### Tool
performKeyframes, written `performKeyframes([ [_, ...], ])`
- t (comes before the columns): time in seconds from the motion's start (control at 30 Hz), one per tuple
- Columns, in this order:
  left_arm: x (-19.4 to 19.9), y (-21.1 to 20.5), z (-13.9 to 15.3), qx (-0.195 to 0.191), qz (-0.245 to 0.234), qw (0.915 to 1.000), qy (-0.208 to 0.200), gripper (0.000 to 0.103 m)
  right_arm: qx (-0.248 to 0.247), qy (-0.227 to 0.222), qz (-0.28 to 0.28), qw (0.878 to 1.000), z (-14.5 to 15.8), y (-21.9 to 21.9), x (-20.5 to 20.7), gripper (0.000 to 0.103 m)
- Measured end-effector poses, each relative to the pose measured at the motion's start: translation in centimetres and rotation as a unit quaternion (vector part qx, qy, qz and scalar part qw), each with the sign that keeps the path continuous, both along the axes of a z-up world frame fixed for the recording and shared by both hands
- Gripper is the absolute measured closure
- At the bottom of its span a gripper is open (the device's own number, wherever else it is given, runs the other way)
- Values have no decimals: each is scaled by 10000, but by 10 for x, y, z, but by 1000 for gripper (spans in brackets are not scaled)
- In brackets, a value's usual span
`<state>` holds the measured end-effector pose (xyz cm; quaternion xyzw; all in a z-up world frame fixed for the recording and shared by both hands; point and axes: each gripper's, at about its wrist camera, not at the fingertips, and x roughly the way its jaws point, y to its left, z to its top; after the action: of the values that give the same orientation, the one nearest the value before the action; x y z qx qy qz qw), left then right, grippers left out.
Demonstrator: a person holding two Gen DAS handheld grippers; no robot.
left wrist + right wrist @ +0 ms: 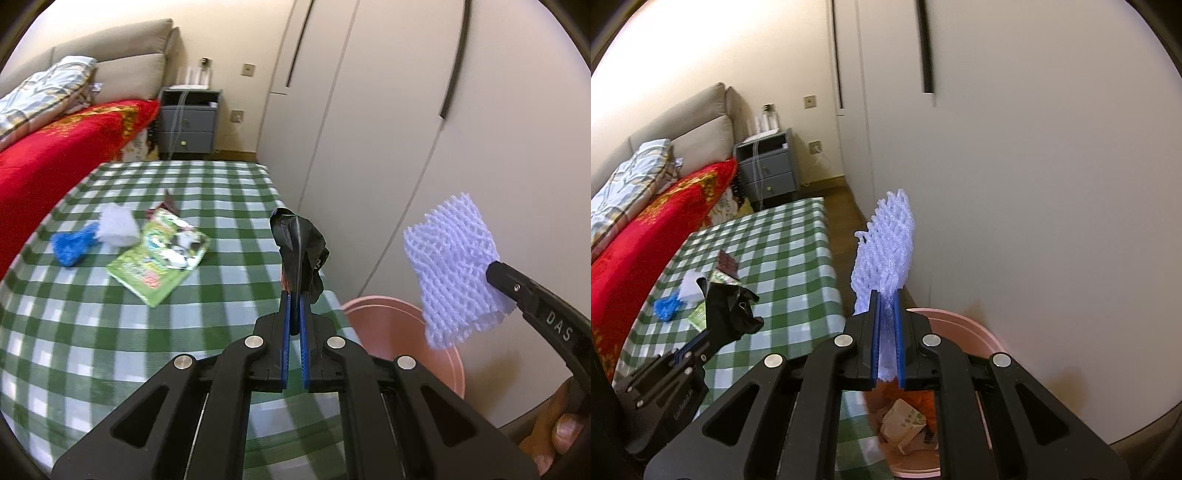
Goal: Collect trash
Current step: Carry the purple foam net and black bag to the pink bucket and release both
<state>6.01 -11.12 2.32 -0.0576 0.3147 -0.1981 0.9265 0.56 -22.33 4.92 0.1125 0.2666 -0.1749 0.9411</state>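
L gripper (295, 295): clamped on a crumpled black plastic bag (301, 242), held above the table edge, near the bin.
R gripper (886, 299): closed on a white foam fruit net (884, 254); the net is pinched at its lower end, the rest stands up past the tips.
Bin (964, 325): pink, on the floor betw. table and wardrobe, just below the R gripper; paper scraps & orange bits are seen inside.
Table (110, 350): green-check cloth; a green snack wrapper (159, 258), a blue crumpled piece (72, 247), a white wad (116, 225) and a small dark wrapper (168, 205) are left on it.
Foam net, handling: judged v. light, soft, springy; easily crushed, not fragile. An edge pinch is enough; it may cling to the pads on release.
Black bag, handling: judged thin, limp, slippery; best taken at a bunched fold, as is done here. May drift when dropped.
Snack wrapper, handling: flat, slick film, prob. hard to lift off the cloth; a raised corner or edge is the place to be gripped.
Blue/white wads: soft, light, prob. compressible; can be taken across the middle.
Risk: light items may miss the bin unless released low over the rim.
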Motion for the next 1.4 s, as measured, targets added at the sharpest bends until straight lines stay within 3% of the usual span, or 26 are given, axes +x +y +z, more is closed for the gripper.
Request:
performKeyframes([
  [0.67,15,-82,-33,-42,-856,9955,399,98,33,268,-756,9968,-17,-44,-5,96],
  [0.93,19,-111,-51,-89,-1247,9894,738,96,113,428,-1030,9937,-28,-57,-2,91],
  [1.13,22,-103,-55,-113,-1117,9903,817,93,318,418,-1196,9914,-32,-63,-3,78],
  [1.4,23,-69,-42,-149,-735,9950,659,93,377,165,-930,9948,-23,-49,-3,76],
])
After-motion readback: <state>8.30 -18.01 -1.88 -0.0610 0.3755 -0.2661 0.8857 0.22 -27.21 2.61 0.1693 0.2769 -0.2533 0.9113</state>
